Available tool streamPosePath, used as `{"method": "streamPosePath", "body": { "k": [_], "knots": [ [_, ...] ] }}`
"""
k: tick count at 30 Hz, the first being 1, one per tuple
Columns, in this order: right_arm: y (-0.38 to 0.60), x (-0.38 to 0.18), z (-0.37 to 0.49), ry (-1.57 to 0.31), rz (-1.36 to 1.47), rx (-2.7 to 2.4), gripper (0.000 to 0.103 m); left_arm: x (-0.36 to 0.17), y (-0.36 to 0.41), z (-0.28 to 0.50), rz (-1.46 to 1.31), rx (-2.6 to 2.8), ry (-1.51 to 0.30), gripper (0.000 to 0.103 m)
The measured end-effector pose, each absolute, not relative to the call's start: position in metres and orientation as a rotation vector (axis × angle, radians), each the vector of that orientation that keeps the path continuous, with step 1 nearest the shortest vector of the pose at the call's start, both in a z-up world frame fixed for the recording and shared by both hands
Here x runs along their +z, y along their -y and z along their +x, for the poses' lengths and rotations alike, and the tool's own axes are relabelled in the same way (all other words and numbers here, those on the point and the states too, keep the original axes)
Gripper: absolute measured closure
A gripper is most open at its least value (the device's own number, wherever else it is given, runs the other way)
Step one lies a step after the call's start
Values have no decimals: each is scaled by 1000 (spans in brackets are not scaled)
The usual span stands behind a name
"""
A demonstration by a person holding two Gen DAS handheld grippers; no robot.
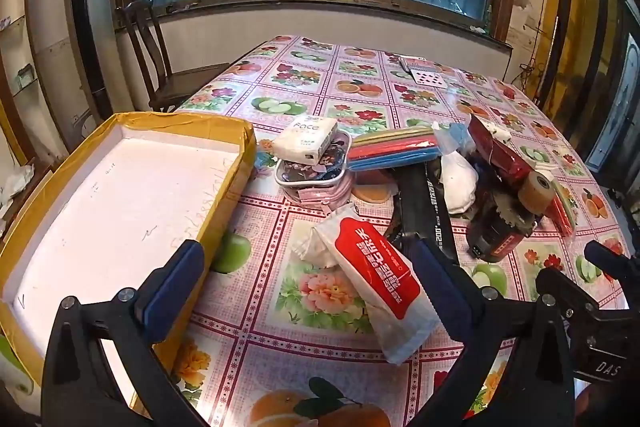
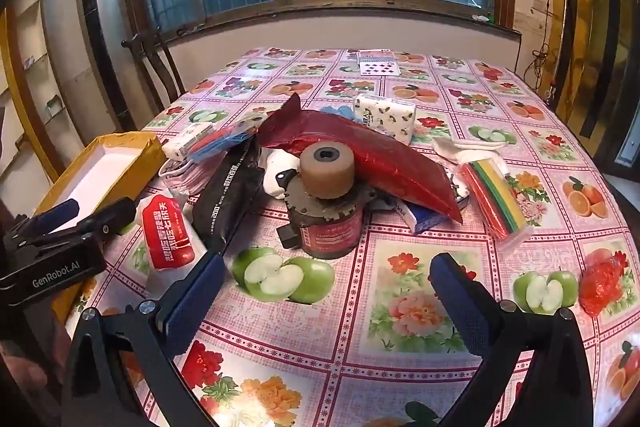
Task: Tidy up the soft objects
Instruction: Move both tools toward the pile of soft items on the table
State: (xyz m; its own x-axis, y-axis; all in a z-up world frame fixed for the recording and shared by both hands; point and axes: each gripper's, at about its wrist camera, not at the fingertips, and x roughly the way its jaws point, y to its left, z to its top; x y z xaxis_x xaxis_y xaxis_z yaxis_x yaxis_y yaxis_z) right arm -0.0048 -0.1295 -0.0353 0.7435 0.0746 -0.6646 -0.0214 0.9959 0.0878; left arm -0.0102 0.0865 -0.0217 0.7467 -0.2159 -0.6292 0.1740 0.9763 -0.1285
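A heap of goods lies mid-table on the fruit-print cloth. Nearest me is a white tissue pack with a red label (image 1: 372,283) (image 2: 170,231), flat on the table. My left gripper (image 1: 310,263) (image 2: 60,239) is open around it, and the pack lies close against the right finger. Behind it are a white "Face" tissue pack (image 1: 306,141) on a round tin, a stack of coloured cloths (image 1: 394,147), a black pack (image 2: 232,191) and a red pouch (image 2: 380,155). My right gripper (image 2: 328,279) is open over bare table, short of the heap.
A yellow box with a white inside (image 1: 120,207) (image 2: 108,163) stands at the table's left edge. A tan roller (image 2: 326,167) sits on a red motor-like can (image 2: 328,231). A patterned tissue pack (image 2: 384,115), coloured strips (image 2: 496,199) and playing cards (image 2: 376,65) lie further back. A chair (image 1: 152,59) stands at the far left.
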Motion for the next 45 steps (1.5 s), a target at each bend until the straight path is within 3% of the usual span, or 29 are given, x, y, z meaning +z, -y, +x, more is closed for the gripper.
{"method": "streamPosePath", "body": {
  "k": [2, 5, 45],
  "knots": [
    [131, -34, -6, -737, 85, 59, 0, -11, -28, 16, -16, -64, -782, 0],
    [134, -34, -7, -739, 94, 57, 0, -14, -20, 17, 3, -63, -786, 0],
    [143, -37, 15, -811, 220, 86, 0, -64, 3, 44, 2, -112, -911, 0]
  ]
}}
